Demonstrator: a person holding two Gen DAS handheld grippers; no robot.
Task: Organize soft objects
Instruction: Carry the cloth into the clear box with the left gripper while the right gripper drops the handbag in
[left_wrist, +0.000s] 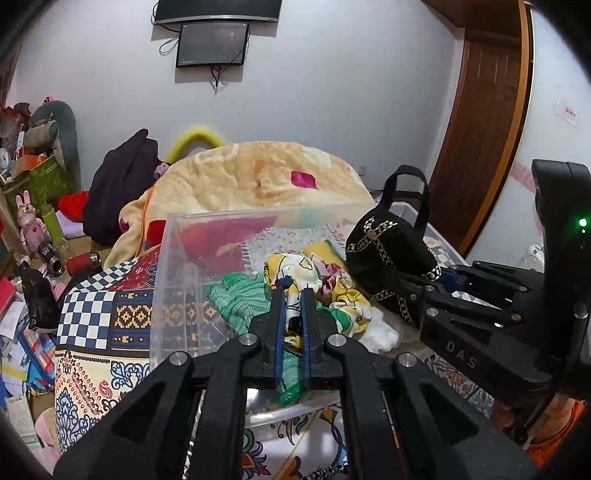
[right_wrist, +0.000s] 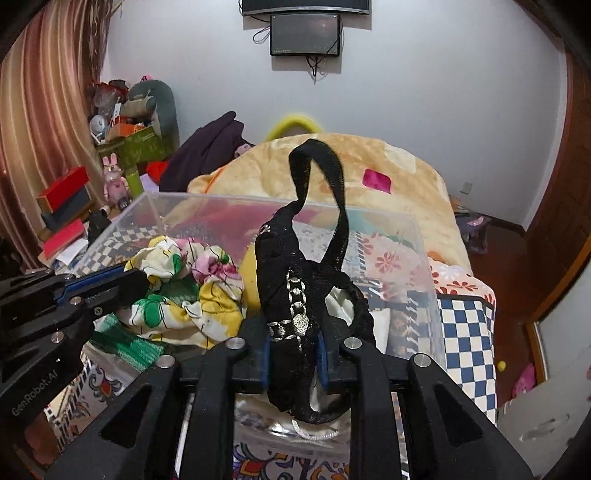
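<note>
A clear plastic bin (left_wrist: 166, 258) (right_wrist: 424, 258) stands on the patterned bedspread. It holds a green knit piece (left_wrist: 236, 299), a white piece (left_wrist: 384, 332) and a yellow floral cloth (left_wrist: 295, 269) (right_wrist: 207, 295). My left gripper (left_wrist: 293, 295) is shut on the floral cloth inside the bin; it also shows in the right wrist view (right_wrist: 136, 280). My right gripper (right_wrist: 293, 343) is shut on a black soft bag with silver trim (right_wrist: 295, 295) (left_wrist: 388, 254), held over the bin's right part. Its handle loop stands up.
A folded yellow blanket (left_wrist: 258, 177) lies behind the bin, with a dark garment (left_wrist: 122, 184) to its left. Cluttered shelves and boxes (left_wrist: 33, 173) stand at the far left. A wooden door (left_wrist: 491, 110) is at the right.
</note>
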